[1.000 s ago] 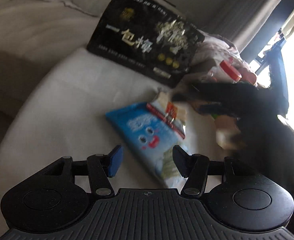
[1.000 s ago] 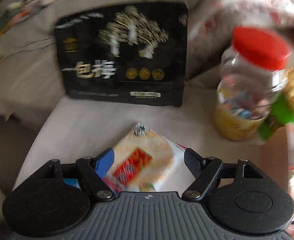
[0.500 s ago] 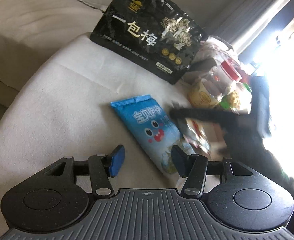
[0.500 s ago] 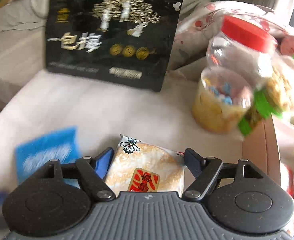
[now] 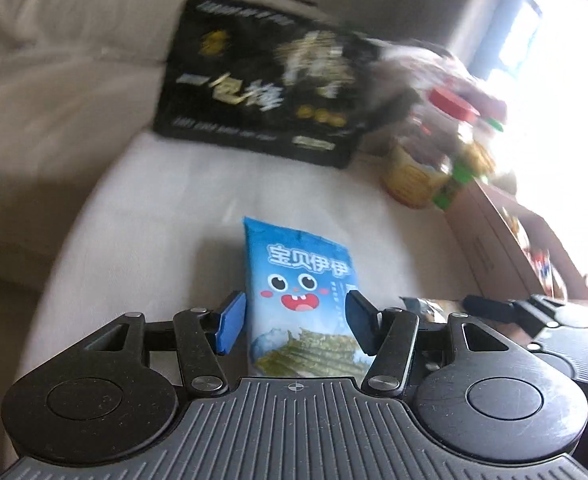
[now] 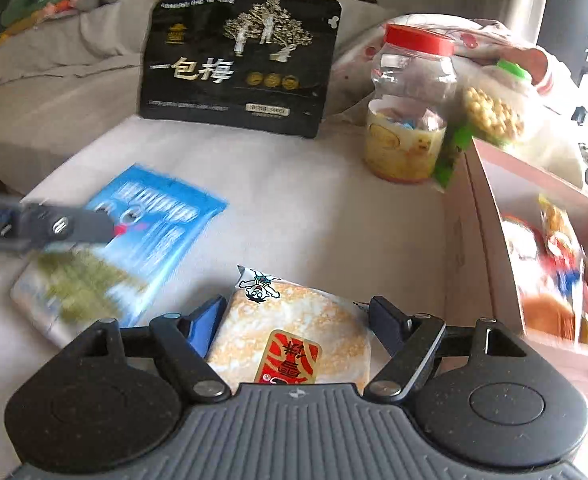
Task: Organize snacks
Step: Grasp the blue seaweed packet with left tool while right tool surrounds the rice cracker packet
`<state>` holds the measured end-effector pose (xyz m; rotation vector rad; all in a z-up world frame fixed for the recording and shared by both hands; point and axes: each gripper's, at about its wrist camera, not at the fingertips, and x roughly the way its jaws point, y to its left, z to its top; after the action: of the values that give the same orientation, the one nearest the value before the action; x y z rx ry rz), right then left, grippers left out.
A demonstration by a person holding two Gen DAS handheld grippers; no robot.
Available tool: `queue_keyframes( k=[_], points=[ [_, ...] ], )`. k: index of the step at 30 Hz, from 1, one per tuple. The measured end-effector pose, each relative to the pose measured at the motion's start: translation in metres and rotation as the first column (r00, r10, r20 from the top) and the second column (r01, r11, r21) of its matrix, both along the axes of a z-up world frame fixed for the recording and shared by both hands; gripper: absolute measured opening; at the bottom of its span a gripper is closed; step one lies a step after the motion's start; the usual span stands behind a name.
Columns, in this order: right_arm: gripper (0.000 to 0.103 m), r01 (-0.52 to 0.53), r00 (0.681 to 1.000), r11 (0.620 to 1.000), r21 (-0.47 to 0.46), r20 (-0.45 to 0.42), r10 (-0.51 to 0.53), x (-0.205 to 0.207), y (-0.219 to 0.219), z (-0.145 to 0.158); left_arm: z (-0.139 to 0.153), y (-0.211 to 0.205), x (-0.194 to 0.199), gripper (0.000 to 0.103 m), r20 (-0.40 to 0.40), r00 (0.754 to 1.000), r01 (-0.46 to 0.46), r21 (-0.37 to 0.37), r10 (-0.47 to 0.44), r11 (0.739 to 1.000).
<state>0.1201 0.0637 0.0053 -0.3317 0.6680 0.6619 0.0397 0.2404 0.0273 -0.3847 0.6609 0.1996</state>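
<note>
Since a second ago your right gripper has carried the rice cracker packet away from the black bag toward the cardboard box, and the blue packet now sits between your left jaws. Your right jaws grip the rice cracker packet by its sides, its cartoon end pointing forward. Your left gripper has its jaws opening around the blue seaweed packet, the pads just beside its edges; whether they touch it is unclear. That packet lies flat on the white cushion, long axis running away from you. Beyond stands the black plum bag, upright. To its right stands the red-lidded jar with a green-trimmed snack bag, by the open cardboard box holding other snacks.
</note>
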Motion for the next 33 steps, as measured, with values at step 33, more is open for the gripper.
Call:
queue_keyframes(
  k=[33],
  points=[
    [0.085,0.064,0.996,0.983,0.173,-0.067,-0.053,-0.033,-0.107,-0.014,-0.003,-0.097,0.059,0.088,-0.2,0.968,0.194,0.215,-0.151,0.957]
  ],
)
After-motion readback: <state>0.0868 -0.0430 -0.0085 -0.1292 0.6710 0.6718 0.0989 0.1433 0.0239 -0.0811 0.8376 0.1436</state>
